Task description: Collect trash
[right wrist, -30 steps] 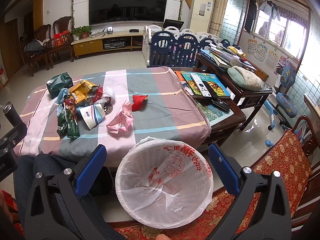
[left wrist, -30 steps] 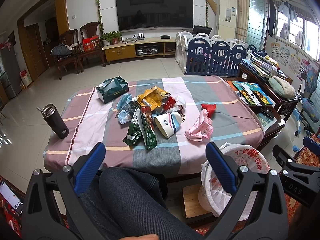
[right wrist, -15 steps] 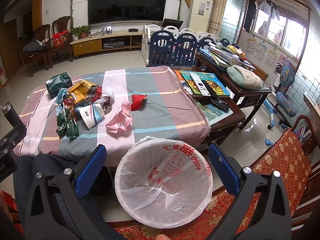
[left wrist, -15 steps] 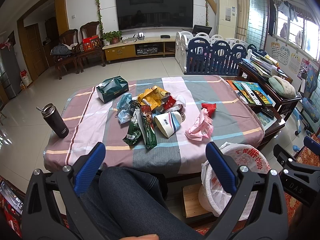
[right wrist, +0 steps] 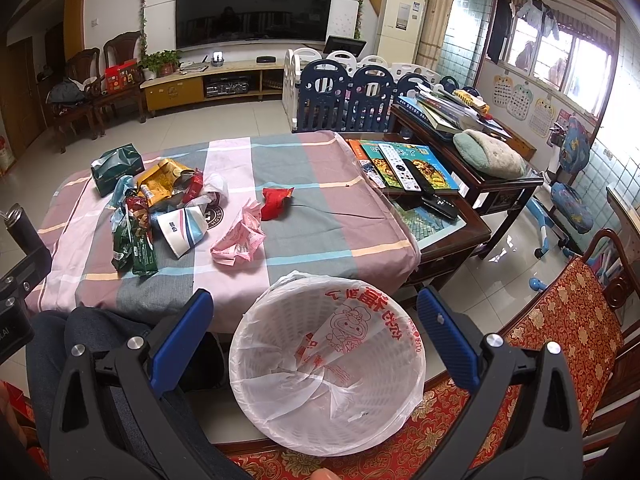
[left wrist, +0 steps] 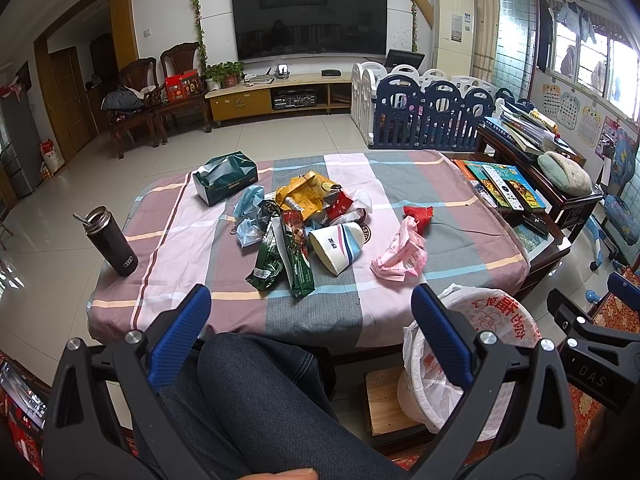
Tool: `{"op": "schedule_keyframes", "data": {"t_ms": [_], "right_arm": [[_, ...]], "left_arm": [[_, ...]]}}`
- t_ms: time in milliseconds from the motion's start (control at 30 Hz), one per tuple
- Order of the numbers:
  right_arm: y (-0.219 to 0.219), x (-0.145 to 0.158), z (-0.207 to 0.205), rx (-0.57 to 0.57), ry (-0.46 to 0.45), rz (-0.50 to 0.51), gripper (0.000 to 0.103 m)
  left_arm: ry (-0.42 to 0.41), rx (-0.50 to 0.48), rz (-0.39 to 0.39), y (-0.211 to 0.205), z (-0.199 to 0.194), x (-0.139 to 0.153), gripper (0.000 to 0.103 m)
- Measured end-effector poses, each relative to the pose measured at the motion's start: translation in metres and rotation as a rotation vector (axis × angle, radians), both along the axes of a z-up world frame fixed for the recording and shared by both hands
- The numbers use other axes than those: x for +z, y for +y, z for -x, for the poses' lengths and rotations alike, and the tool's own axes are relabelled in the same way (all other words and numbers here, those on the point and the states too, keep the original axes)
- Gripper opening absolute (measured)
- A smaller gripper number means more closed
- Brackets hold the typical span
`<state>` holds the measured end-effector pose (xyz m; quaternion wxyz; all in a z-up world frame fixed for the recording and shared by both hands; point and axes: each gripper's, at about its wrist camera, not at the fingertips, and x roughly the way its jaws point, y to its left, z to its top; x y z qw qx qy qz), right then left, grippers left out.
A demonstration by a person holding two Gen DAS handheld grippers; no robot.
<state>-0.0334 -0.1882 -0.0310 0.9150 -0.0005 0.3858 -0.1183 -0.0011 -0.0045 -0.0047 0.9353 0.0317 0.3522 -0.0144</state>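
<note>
A pile of trash lies mid-table: green snack bags (left wrist: 280,258), a yellow bag (left wrist: 304,196), a paper cup (left wrist: 336,246), a pink wrapper (left wrist: 400,256) and a red wrapper (left wrist: 418,216). In the right wrist view I see the pink wrapper (right wrist: 240,238) and red wrapper (right wrist: 276,202) too. A white basket lined with a plastic bag (right wrist: 328,372) stands on the floor by the table's near edge. My left gripper (left wrist: 310,312) is open and empty, held above a knee short of the table. My right gripper (right wrist: 314,314) is open and empty above the basket.
A dark tumbler (left wrist: 110,242) stands at the table's left edge. A green tissue pack (left wrist: 224,176) lies at the back left. Books and remotes (right wrist: 404,164) cover a side table on the right. A red patterned chair (right wrist: 560,320) is beside the basket.
</note>
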Motion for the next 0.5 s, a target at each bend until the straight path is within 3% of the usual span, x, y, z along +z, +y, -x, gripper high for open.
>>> {"op": "schedule_keyframes", "data": {"t_ms": [500], "right_arm": [[0.0000,0.0007,-0.0015,0.000,0.003,-0.001,0.100]], "left_arm": [[0.002,0.000,0.000,0.0003,-0.0004,0.0002,0.100]]}}
